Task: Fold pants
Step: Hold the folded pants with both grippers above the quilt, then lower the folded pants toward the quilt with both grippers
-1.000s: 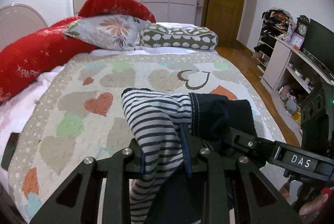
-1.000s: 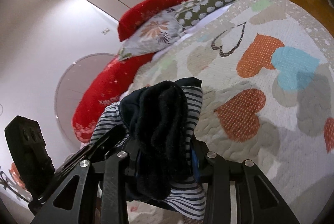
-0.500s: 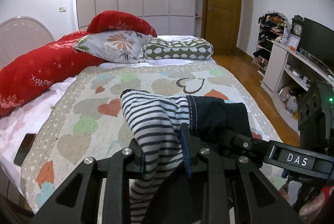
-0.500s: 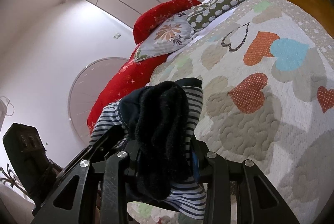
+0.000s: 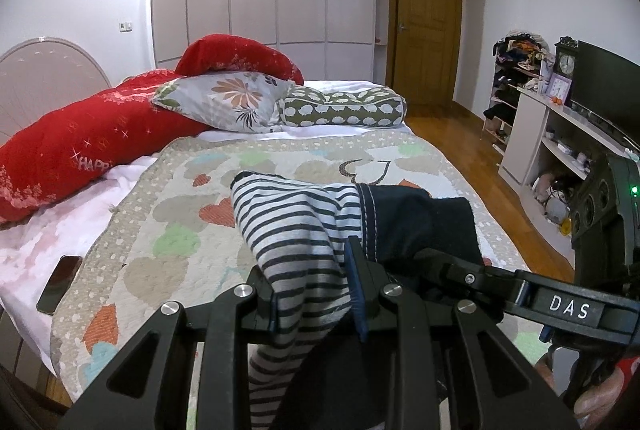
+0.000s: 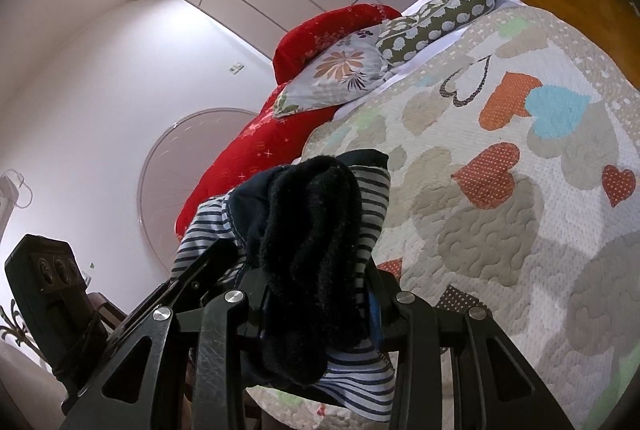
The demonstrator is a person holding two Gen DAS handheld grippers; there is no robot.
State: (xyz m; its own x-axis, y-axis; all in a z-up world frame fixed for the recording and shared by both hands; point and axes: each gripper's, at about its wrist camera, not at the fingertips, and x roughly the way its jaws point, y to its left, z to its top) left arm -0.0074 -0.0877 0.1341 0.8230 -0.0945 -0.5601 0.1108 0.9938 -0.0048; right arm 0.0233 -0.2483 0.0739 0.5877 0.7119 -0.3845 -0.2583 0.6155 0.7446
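Observation:
The pants (image 5: 304,230) are striped white and dark with a navy fleecy part (image 5: 416,226). They hang lifted above the foot of the bed, bunched between both grippers. My left gripper (image 5: 314,294) is shut on the striped cloth, blue pads pressing its fold. In the right wrist view my right gripper (image 6: 316,314) is shut on the thick navy part of the pants (image 6: 312,230), with striped cloth spilling below. The right gripper's body (image 5: 560,306) shows at the right of the left wrist view; the left one's body (image 6: 48,282) sits low left in the right wrist view.
The bed carries a heart-patterned quilt (image 5: 208,197) with a red bolster (image 5: 80,145), a floral pillow (image 5: 228,101) and a dotted pillow (image 5: 344,107) at its head. A dark phone (image 5: 60,284) lies near the left edge. Shelves (image 5: 548,149) and a wooden door (image 5: 428,37) stand on the right.
Both grippers rose and drew back from the bed with the pants still clamped; more of the quilt, the room and the phone now show.

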